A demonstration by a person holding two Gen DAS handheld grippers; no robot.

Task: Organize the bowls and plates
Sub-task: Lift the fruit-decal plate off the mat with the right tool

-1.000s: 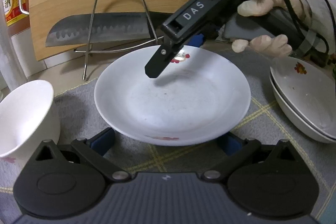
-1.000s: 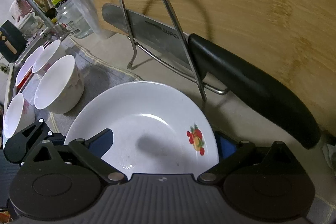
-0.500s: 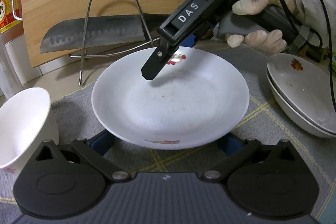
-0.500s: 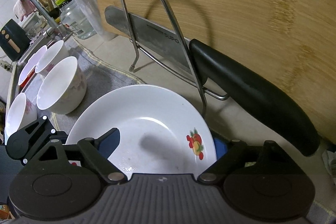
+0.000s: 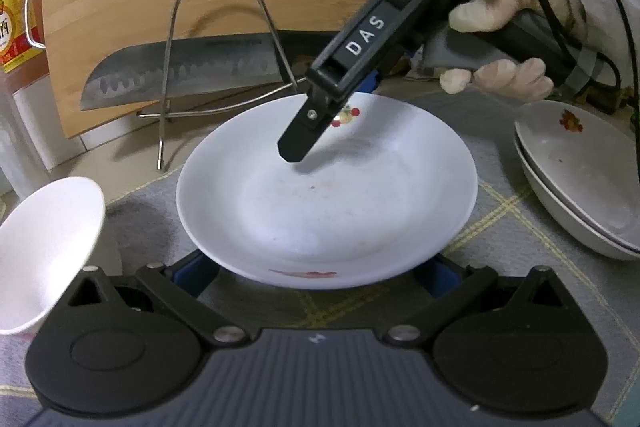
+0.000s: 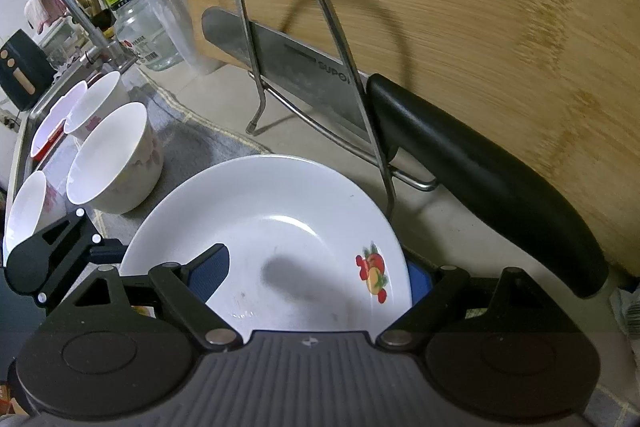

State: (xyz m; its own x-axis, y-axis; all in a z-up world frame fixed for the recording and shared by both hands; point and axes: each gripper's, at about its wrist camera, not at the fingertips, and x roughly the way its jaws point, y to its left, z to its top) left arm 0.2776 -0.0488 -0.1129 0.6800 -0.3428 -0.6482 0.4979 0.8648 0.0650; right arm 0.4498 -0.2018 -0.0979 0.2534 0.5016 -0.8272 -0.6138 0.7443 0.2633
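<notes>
Mid-task, most sorting still to do. The white plate with the fruit print sits on the grey checked mat on the counter, just in front of the wire rack, not yet stacked.

Right tool comes down over the plate's far rim: one finger is inside the dish, the other outside the rim by the fruit print. Its jaws look closed on that rim, a pinch on the plate. Left tool is spread wide at the near edge, with the rim between its blue pads; whether they touch it is hard to say.

Done so far, judging by layout: two plates are already nested at the right. Left to do: this plate likely goes onto that pile, and the bowls sit loose in a cluster near the sink, with another bowl beside the left tool, none of them stacked.
</notes>
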